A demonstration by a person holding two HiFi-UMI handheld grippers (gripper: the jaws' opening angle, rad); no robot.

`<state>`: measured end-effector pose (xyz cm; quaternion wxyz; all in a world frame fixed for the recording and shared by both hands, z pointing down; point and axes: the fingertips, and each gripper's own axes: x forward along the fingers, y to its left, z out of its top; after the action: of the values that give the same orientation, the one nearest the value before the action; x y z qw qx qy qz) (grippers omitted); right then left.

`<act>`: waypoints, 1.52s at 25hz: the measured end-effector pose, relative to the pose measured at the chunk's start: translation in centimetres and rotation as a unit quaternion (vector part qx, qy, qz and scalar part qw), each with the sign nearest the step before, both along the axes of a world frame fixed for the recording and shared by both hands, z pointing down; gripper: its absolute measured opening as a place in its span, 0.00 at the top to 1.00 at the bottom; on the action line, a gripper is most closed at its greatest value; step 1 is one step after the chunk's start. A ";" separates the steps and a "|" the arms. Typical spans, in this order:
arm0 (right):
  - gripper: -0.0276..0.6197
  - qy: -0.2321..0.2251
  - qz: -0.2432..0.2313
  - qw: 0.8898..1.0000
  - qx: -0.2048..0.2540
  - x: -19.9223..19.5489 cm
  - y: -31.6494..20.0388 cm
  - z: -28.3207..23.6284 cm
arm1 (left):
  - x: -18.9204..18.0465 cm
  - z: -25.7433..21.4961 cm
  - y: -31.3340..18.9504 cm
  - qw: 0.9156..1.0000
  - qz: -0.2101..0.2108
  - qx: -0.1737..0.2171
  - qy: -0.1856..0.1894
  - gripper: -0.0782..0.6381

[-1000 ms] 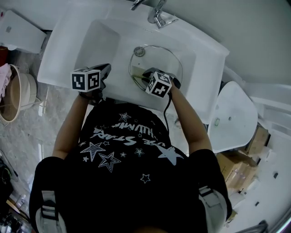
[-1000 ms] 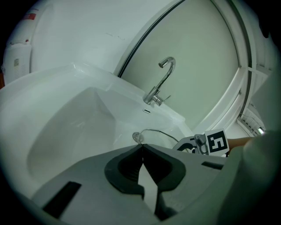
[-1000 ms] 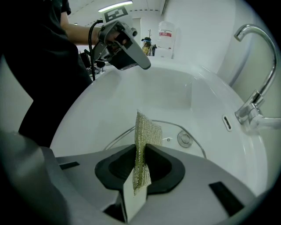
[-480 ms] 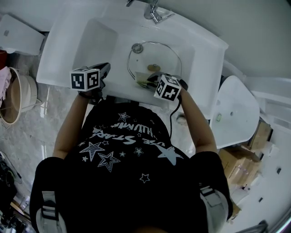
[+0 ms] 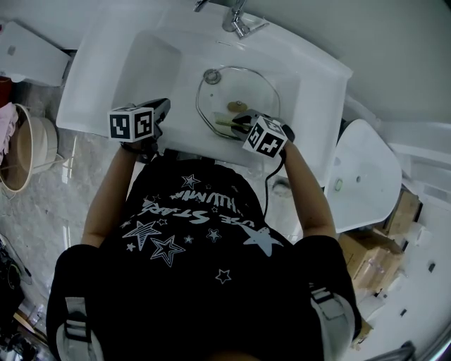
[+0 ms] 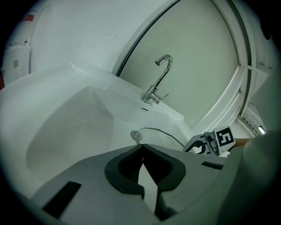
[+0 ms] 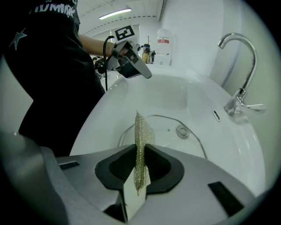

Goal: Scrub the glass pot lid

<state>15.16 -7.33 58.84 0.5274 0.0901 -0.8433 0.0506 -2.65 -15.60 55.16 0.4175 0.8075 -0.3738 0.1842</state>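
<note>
White is the sink (image 5: 320, 84), seen from the head view, and the glass lid (image 5: 248, 90) is laid flat in its basin below the tap (image 5: 238, 21). The left gripper (image 5: 165, 105) is held over the near rim of the sink, well apart from the lid. The right gripper (image 5: 237, 121) is reached in over the lid's near edge, and a yellowish scrub pad (image 5: 223, 125) is seen at its tip.

In the left gripper view, the fingers (image 6: 127, 165) of the left gripper (image 6: 142, 148) are pressed together at their tips, and nothing is held between them. Beyond them the curved edge of the lid (image 6: 160, 130) is seen in the sink (image 6: 66, 127), with the tap (image 6: 158, 83) behind and the right gripper (image 6: 210, 143) off to the side.

In the right gripper view, the right gripper (image 7: 140, 150) is closed on the scrub pad (image 7: 143, 129), a thin mesh sheet clamped upright between the fingers (image 7: 160, 165) and standing out past them. The lid (image 7: 173, 125) lies beneath it in the sink (image 7: 153, 94); whether pad and glass touch cannot be told. The tap (image 7: 239, 77) and the left gripper (image 7: 139, 68) are seen beyond.
</note>
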 end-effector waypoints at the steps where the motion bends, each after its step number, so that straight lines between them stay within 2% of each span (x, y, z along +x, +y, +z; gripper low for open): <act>1: 0.85 0.003 0.007 1.000 0.009 0.4 -0.6 0.0 | 0.0 0.0 0.0 1.000 -0.001 0.001 0.001 0.88; 7: 0.86 0.024 0.068 0.994 0.078 3.3 -6.1 0.5 | -0.5 -0.3 -0.4 1.000 -0.013 0.001 -0.006 0.88; 10: 0.86 0.059 0.062 0.987 0.138 4.6 -9.1 1.4 | -0.7 0.0 -0.6 1.000 -0.017 -0.005 -0.010 0.88; 12: 0.86 0.081 0.051 0.983 0.156 5.2 -10.6 2.3 | -0.7 0.2 -0.9 1.000 -0.021 -0.008 -0.011 0.88; 20: 0.86 0.111 0.019 0.980 0.163 6.6 -14.7 5.1 | -0.5 0.7 -2.3 0.999 -0.035 -0.019 -0.027 0.88; 26: 0.86 0.119 0.016 0.978 0.169 7.0 -16.5 6.4 | 0.0 1.0 -1.9 0.998 -0.036 -0.034 -0.025 0.88; 30: 0.86 0.115 0.015 0.981 0.158 6.9 -17.0 7.2 | 0.0 1.5 -2.1 0.998 -0.038 -0.040 -0.028 0.88; 38: 0.85 0.103 0.022 0.989 0.107 6.6 -15.2 7.8 | 0.2 2.1 -2.0 0.998 -0.039 -0.047 -0.023 0.88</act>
<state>21.79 -22.54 66.66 0.5979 0.1690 -0.7826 -0.0381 -2.43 -17.58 57.25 0.4534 0.7669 -0.4059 0.2037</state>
